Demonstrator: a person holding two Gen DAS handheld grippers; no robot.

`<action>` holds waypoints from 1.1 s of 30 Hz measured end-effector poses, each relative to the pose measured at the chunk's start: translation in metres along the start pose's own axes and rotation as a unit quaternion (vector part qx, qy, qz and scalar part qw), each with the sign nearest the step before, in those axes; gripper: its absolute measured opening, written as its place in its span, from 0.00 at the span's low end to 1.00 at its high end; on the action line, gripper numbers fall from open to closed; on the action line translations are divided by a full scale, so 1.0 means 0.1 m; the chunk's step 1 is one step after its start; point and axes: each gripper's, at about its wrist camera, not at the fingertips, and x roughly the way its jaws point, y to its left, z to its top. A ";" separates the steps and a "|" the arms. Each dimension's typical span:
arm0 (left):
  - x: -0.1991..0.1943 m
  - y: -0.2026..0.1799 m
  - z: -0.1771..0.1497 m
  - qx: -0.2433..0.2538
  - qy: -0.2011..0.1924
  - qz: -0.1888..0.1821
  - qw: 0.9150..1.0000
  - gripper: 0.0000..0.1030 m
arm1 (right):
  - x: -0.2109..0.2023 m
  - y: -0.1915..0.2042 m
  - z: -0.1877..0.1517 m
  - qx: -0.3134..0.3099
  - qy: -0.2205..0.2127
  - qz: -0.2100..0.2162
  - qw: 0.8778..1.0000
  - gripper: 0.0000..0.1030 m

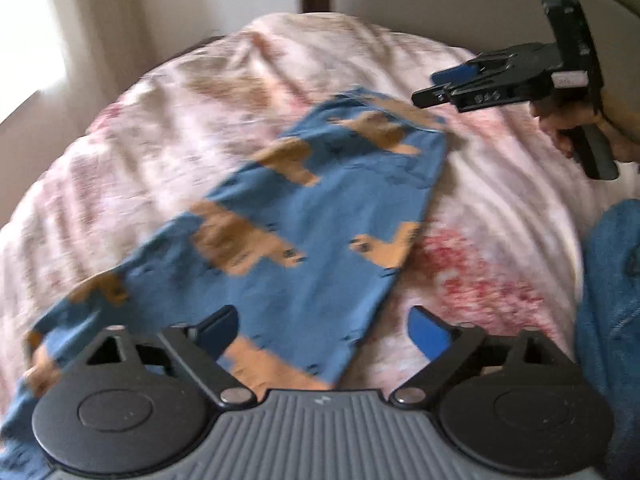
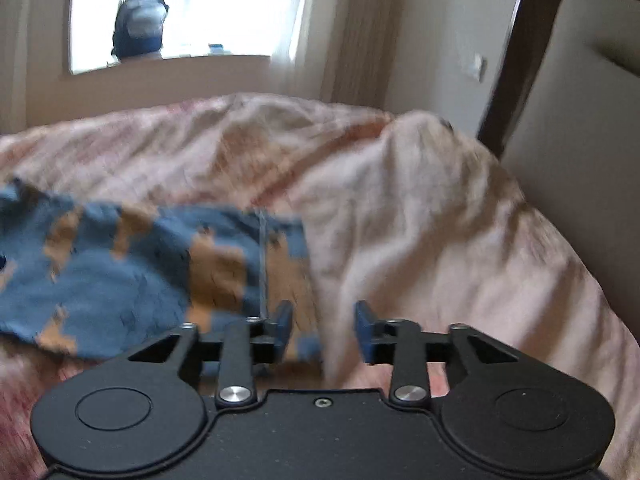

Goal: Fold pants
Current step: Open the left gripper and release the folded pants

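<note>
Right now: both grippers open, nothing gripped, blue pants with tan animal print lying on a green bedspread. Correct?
One error: the bedspread is pink and cream floral, not green, as the left wrist view shows. The rest holds: left gripper and right gripper open, pants lying loose.

Bright window [image 2: 192,8], beige walls, headboard [image 2: 568,80]

pants [image 1: 320,216] motion-blurred, lower end cut off, bedspread [image 1: 160,120] print smeared
</note>
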 end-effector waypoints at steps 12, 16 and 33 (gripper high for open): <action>-0.59 0.70 -0.71 -0.104 0.034 0.095 0.989 0.96 | 0.75 0.00 0.18 0.057 0.023 -0.048 0.997 0.79; -0.70 1.07 -0.95 -0.149 0.036 0.124 0.980 0.97 | 0.55 0.42 0.38 0.053 -0.026 -0.048 0.997 0.95; -0.19 2.53 -0.50 -0.269 -0.031 0.000 0.963 0.93 | 1.09 1.62 0.31 0.051 -0.049 0.145 0.987 0.99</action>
